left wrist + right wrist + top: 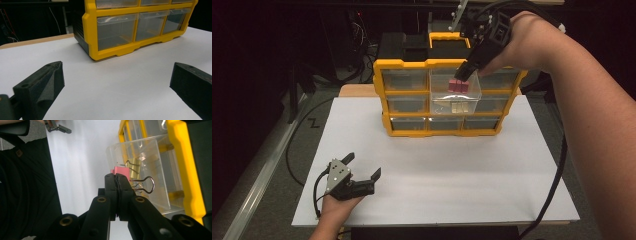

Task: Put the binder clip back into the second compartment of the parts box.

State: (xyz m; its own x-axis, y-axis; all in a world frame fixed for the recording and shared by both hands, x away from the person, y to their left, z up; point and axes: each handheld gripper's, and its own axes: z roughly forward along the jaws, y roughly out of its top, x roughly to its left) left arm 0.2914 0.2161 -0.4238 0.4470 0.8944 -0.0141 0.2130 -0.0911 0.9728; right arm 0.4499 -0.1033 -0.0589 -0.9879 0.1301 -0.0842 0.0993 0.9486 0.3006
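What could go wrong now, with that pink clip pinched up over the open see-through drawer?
The right gripper pinches the pink binder clip only at its tip, so the clip might slip and drop. It may also miss the clear drawer, which sticks far out of the yellow organizer, and land on the white table. If the gripper bumps that pulled-out drawer, it could perhaps tip or slide out, spilling the gold clip inside.
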